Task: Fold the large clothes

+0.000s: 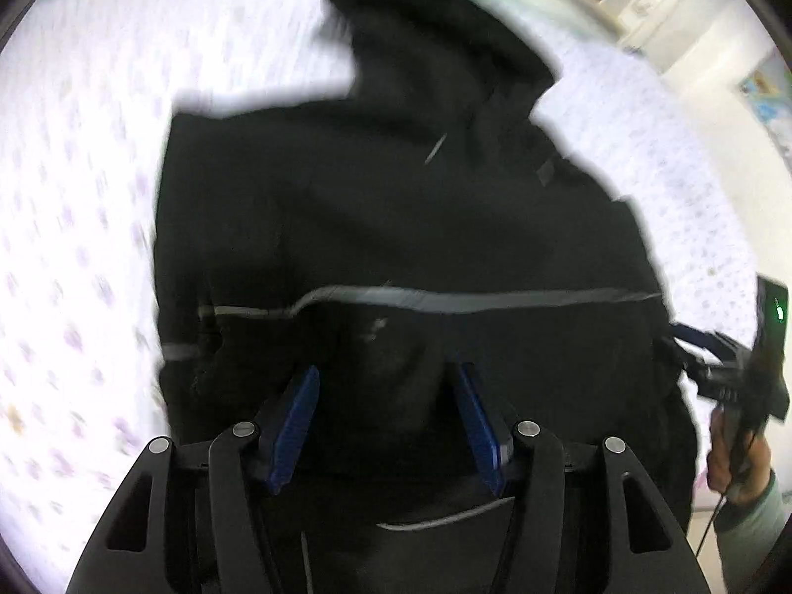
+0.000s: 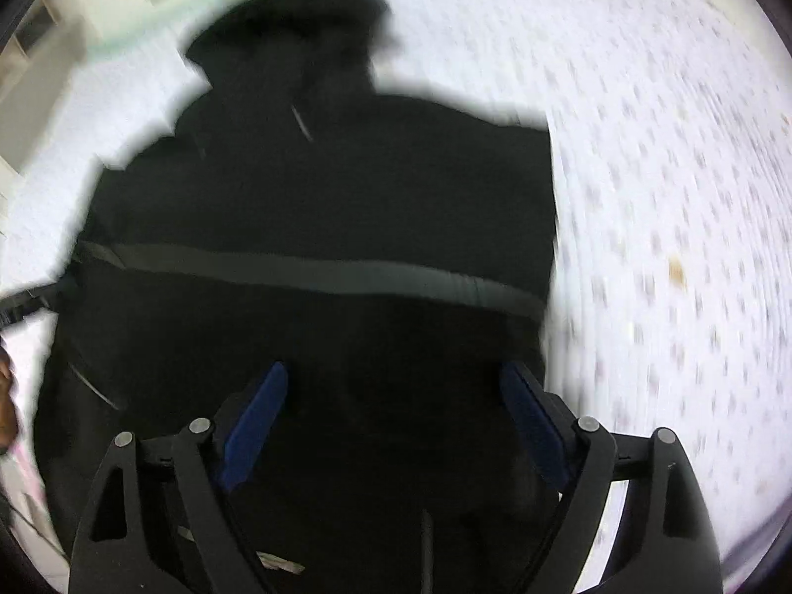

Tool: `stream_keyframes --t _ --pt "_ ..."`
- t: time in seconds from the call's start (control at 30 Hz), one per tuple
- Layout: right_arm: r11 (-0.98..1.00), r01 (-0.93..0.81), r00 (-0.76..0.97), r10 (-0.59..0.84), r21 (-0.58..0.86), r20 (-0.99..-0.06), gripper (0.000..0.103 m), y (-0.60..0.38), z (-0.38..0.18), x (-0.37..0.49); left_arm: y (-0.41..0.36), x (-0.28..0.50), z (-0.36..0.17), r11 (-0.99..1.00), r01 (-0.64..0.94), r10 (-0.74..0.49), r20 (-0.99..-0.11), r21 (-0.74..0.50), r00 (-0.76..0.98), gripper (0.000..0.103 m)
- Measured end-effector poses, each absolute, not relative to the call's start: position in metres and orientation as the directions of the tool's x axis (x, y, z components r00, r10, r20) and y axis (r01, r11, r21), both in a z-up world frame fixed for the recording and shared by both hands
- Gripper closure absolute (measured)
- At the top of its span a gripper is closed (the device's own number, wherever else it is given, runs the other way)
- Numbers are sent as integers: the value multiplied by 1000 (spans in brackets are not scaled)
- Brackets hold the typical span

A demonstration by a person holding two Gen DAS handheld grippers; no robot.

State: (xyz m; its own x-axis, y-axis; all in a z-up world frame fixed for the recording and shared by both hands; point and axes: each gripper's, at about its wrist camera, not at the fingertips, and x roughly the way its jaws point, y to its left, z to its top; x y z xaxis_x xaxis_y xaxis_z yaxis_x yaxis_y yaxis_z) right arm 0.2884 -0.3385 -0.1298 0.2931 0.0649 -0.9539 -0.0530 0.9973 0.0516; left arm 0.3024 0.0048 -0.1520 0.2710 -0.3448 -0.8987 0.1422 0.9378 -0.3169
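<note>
A large black jacket [image 1: 396, 208] with a grey reflective stripe [image 1: 445, 299] lies spread on a white, purple-dotted bedsheet [image 1: 74, 247]. Its hood [image 1: 435, 44] points to the far side. My left gripper [image 1: 386, 386] is open just above the jacket's near hem, blue pads apart, nothing between them. In the right wrist view the same jacket [image 2: 321, 188] and stripe [image 2: 321, 272] fill the middle. My right gripper [image 2: 396, 386] is wide open over the near hem, near the jacket's right edge. Both views are motion-blurred.
The right gripper and the hand holding it [image 1: 732, 396] show at the jacket's right edge in the left wrist view. The bed's pale green edge [image 2: 138, 24] and white furniture [image 1: 693, 15] lie beyond. Bare sheet [image 2: 668, 198] flanks the jacket.
</note>
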Motion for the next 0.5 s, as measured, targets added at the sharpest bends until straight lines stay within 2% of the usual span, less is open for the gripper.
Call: stream_keyframes --t 0.03,0.1,0.17,0.23,0.27,0.33,0.5 --pt "998 -44 267 51 40 -962 13 -341 -144 286 12 298 -159 936 144 -349 -900 -321 263 45" --pt "994 11 253 99 105 -962 8 -352 -152 287 15 300 -156 934 139 -356 -897 -330 262 45" --pt "988 53 224 131 147 -966 8 -363 -150 293 14 300 -148 937 148 -346 -903 -317 255 45" --pt "984 69 193 149 164 -970 11 -369 -143 297 18 294 -130 940 159 -337 -901 -303 273 45" --pt "983 71 181 153 168 -971 16 -372 -138 300 18 294 -117 941 160 -333 -899 -298 283 45" --pt "982 80 183 157 174 -971 18 -377 -116 301 26 295 -93 946 162 -320 -892 -282 319 45" --pt "972 95 319 173 213 -932 18 -402 -38 321 61 305 -20 961 147 -277 -853 -236 443 45"
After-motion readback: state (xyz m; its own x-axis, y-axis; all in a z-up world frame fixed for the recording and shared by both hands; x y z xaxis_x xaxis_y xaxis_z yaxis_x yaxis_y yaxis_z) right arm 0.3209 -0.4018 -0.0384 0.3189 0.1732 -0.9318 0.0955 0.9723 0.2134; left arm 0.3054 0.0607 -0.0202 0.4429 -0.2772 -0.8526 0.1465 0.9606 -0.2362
